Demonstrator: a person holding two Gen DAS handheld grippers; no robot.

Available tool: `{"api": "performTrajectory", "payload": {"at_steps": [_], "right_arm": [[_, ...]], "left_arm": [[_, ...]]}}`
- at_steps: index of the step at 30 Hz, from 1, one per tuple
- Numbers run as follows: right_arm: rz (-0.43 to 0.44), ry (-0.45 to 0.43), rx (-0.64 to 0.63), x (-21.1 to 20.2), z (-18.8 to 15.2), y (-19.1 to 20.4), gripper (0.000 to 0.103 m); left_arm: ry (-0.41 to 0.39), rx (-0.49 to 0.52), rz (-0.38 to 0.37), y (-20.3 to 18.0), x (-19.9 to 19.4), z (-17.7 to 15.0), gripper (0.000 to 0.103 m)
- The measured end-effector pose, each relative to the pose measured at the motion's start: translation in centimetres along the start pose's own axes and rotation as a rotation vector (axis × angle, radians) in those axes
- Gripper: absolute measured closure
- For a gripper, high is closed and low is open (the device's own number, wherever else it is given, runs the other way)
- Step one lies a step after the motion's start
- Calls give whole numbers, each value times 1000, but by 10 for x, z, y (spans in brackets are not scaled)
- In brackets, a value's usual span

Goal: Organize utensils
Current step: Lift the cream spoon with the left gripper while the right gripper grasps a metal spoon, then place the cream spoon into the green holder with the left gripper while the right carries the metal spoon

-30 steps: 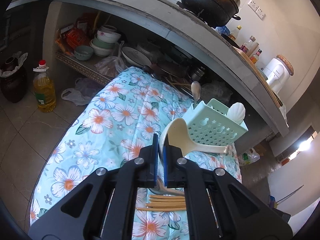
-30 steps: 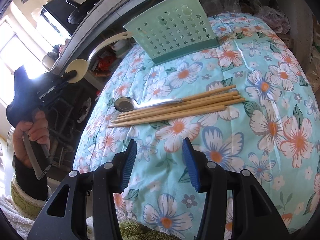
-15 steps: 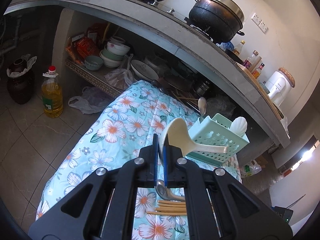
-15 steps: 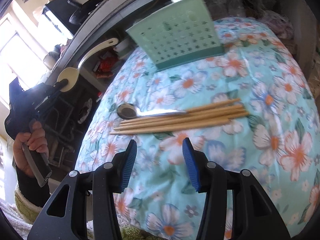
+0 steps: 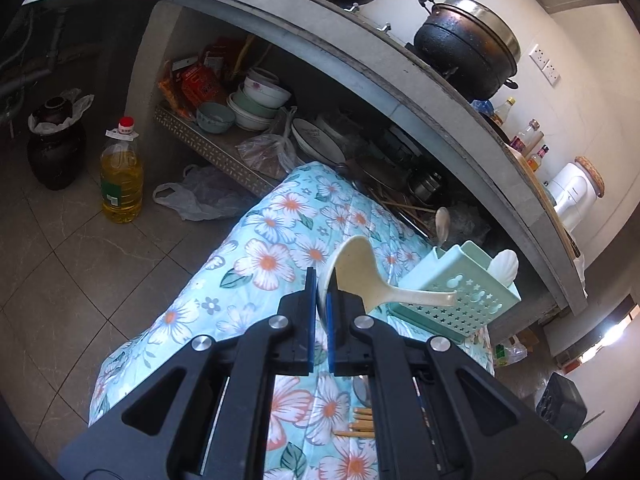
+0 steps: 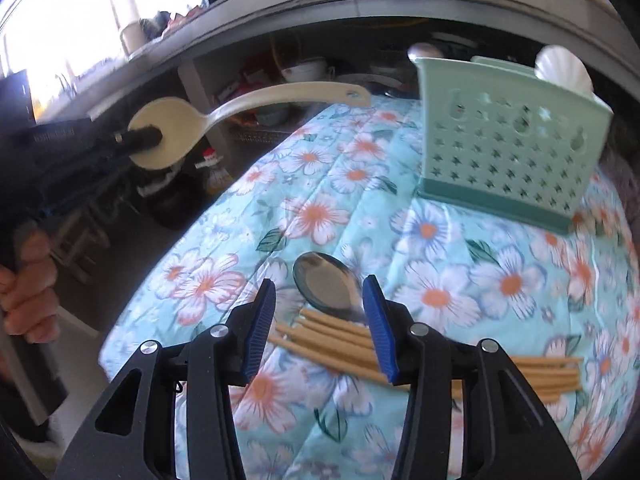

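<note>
My left gripper [image 5: 319,280] is shut on the bowl of a cream plastic ladle [image 5: 360,276], held in the air with its handle pointing toward the mint green perforated utensil holder [image 5: 460,300]. The same ladle [image 6: 248,104] and left gripper [image 6: 136,136] show at upper left in the right wrist view. My right gripper [image 6: 320,292] hovers over a metal spoon [image 6: 326,284] and a bundle of wooden chopsticks [image 6: 340,336] lying on the floral cloth [image 6: 320,216]. Its jaws are closing, with the spoon's bowl between them and untouched. The holder [image 6: 508,148] stands behind, with a white shell-shaped utensil [image 6: 564,68] in it.
A grey counter [image 5: 360,40] with a black pot [image 5: 464,48] runs behind the table. Bowls [image 5: 256,100] and plates fill the shelf under it. An oil bottle [image 5: 122,172] and a dark jar [image 5: 56,148] stand on the tiled floor at left. A person's hand [image 6: 28,280] holds the left gripper's handle.
My right gripper has swung left and rolled, coming right over the spoon's bowl and chopstick ends. My left gripper has drifted back with the ladle still clamped.
</note>
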State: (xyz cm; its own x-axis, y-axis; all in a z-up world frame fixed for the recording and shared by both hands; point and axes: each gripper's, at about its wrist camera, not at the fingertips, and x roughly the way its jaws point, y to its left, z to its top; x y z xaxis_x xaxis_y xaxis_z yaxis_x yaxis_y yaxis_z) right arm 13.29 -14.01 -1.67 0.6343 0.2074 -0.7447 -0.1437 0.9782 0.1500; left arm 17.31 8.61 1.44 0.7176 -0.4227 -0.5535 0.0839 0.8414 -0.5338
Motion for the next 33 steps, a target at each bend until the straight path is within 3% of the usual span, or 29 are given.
{"api": "performTrajectory", "payload": {"at_steps": [7,12,18,23,33], "right_arm": [[-143,27,-171,38,3,42,64],[-244,94,-248,69,-3,53,70],[-322,95,-269,83,-10,56,87],[-325,62,-271,81,-8,59,96],[-234,-94,-145,29,9,31,99]], "left_arm": [[25,-8,9,13,12,3,100],[20,-13,10,20,14,6,100],[23,-19,14,25,17,7,100],[22,-20,14,25,17,8,100],[-19,-5,2,18,5,13,100]]}}
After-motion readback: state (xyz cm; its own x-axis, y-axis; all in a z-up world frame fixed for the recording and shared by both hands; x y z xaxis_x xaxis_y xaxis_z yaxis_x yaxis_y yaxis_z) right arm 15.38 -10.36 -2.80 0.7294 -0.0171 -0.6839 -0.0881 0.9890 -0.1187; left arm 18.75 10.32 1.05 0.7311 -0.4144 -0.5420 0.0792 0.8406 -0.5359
